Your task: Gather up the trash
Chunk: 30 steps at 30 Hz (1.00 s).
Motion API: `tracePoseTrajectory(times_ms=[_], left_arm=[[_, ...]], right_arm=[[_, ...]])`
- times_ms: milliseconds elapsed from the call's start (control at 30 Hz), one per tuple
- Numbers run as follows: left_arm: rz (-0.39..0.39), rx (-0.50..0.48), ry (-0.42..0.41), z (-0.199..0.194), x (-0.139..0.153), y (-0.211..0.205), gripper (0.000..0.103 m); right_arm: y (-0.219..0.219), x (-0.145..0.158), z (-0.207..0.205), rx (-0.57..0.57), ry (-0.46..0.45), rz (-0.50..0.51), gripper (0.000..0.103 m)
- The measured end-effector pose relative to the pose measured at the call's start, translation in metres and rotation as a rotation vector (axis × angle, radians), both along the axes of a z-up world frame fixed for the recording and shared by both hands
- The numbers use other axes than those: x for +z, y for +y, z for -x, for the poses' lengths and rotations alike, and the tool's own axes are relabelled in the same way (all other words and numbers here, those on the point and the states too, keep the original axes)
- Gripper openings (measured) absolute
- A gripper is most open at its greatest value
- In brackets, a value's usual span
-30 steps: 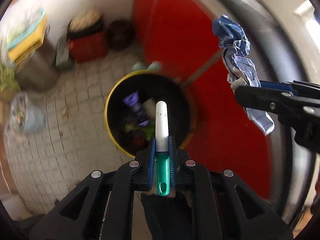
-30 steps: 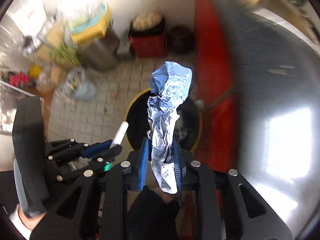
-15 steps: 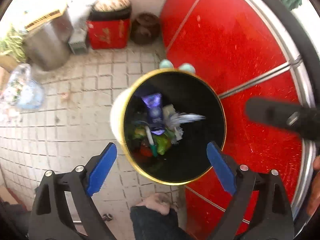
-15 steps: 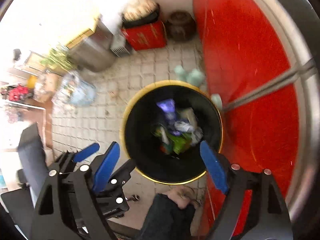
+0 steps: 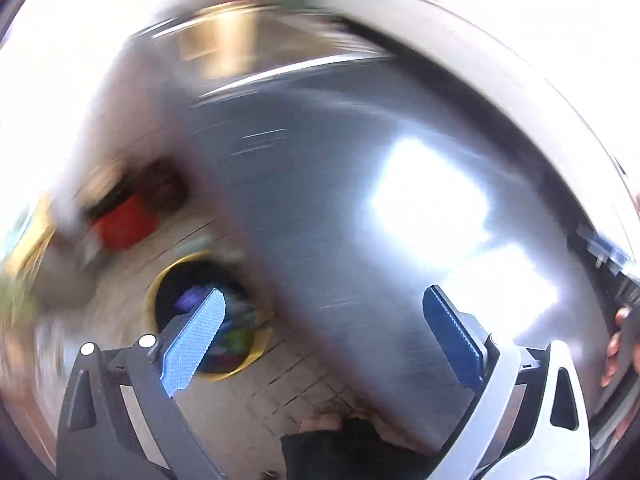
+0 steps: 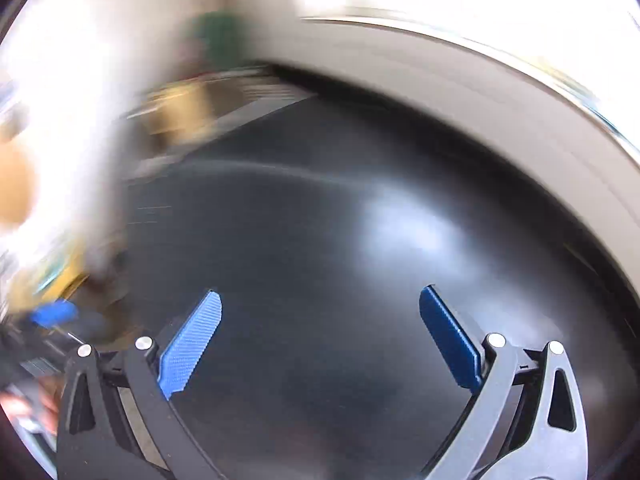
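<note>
Both views are blurred by motion. My left gripper (image 5: 324,336) is open and empty, its blue pads wide apart. Below and left of it the yellow-rimmed black trash bin (image 5: 154,304) stands on the tiled floor, with coloured trash inside, partly hidden by my left pad (image 5: 192,336). My right gripper (image 6: 320,336) is open and empty over a dark glossy table top (image 6: 340,240). The bin does not show in the right wrist view.
A shiny steel-grey round table top (image 5: 360,208) fills most of the left wrist view. A red box (image 5: 124,224) and a dark pot (image 5: 164,188) stand on the floor by the wall. A blurred blue gripper part (image 6: 54,314) shows at the left of the right wrist view.
Both grippers let go of their trash, the green-and-white tube and the crumpled blue paper, over the bin. Both have since swung up and away toward the table top, still open.
</note>
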<state>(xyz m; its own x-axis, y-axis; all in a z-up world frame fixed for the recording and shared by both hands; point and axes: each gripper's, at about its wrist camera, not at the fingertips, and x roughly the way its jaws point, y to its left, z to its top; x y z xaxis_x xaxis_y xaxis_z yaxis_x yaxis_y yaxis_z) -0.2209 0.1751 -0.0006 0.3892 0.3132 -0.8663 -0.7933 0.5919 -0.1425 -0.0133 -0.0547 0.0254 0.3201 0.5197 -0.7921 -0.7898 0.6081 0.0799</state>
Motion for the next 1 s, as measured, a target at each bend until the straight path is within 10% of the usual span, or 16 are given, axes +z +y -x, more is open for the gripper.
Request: tracePoseTrajectory(times_ms=[300,1000], left_arm=[[-0.019,-0.493,0.025,-0.184,0.004,-0.122,0.096],[-0.081,-0.690,0.149,-0.242,-0.034,-0.227,0.096]], right_arm=[[-0.259,-0.035,-0.070,-0.641,0.124,0.035,0.096],[-0.340,-0.059,-0.064,-0.777,0.236,-0.044,0.096]])
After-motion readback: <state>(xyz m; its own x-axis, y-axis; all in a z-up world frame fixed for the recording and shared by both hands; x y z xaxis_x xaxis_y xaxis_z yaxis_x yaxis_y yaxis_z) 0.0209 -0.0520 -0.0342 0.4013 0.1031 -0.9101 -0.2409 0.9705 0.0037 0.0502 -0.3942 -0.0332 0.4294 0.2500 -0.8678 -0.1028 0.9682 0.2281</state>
